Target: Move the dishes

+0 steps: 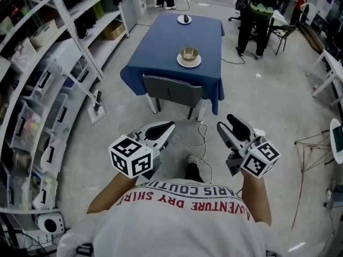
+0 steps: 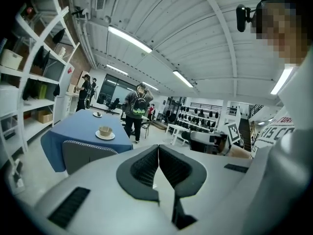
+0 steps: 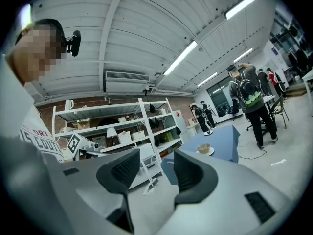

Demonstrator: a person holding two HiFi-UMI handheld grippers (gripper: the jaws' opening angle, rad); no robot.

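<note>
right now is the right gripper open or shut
The right gripper is open: in the right gripper view its fingers stand clearly apart, with nothing between them.

I see a bowl (image 1: pixel 189 53) on a plate (image 1: pixel 181 63) by the table's (image 1: pixel 155 44) near edge, with a second plate (image 1: pixel 179 20) at its far edge. My left gripper (image 1: pixel 170 126) and right gripper (image 1: pixel 225 125) hover well short of the table.

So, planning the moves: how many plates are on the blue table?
2. One plate, under a tan bowl, in the middle of the table; the other plate, at its far end, carries something dark.
</note>
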